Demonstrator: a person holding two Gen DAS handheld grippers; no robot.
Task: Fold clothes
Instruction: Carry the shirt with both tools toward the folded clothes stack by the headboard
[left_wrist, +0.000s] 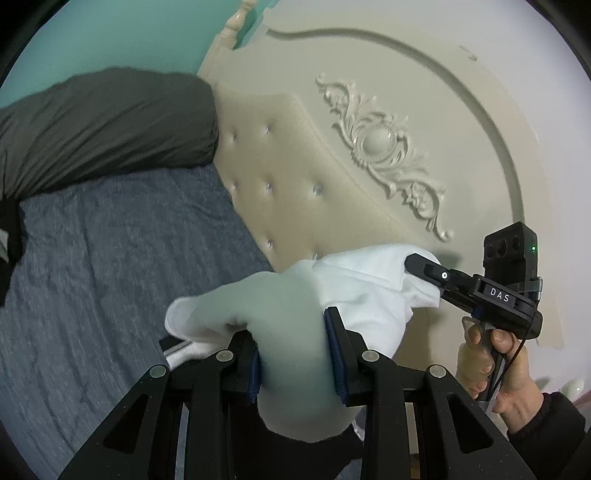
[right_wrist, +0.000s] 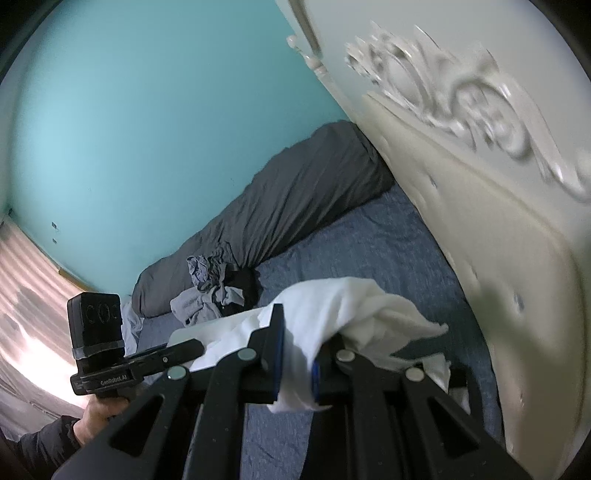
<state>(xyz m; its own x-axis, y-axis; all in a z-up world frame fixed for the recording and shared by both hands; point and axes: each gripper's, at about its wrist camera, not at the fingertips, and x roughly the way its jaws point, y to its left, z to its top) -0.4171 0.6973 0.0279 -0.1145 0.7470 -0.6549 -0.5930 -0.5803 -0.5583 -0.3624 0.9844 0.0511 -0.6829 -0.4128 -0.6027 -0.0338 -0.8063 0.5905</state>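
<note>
Both grippers are up over the bed (left_wrist: 110, 251), right by the headboard (left_wrist: 288, 177). The left gripper (left_wrist: 295, 350) has a thick bunch of the white garment (left_wrist: 365, 295) pinched between its pads. The right gripper (right_wrist: 297, 363) clamps another fold of that same cloth, which hangs in the air between them. Back along the grey duvet (right_wrist: 295, 192), a clothes pile (right_wrist: 210, 291) waits.

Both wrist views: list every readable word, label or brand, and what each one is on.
"DAS": white label on the right gripper, seen from the left wrist.
"GenRobot.AI": printed on the left gripper body, seen from the right wrist.
Embossed marks on the left gripper's camera block: not clearly readable.
</note>
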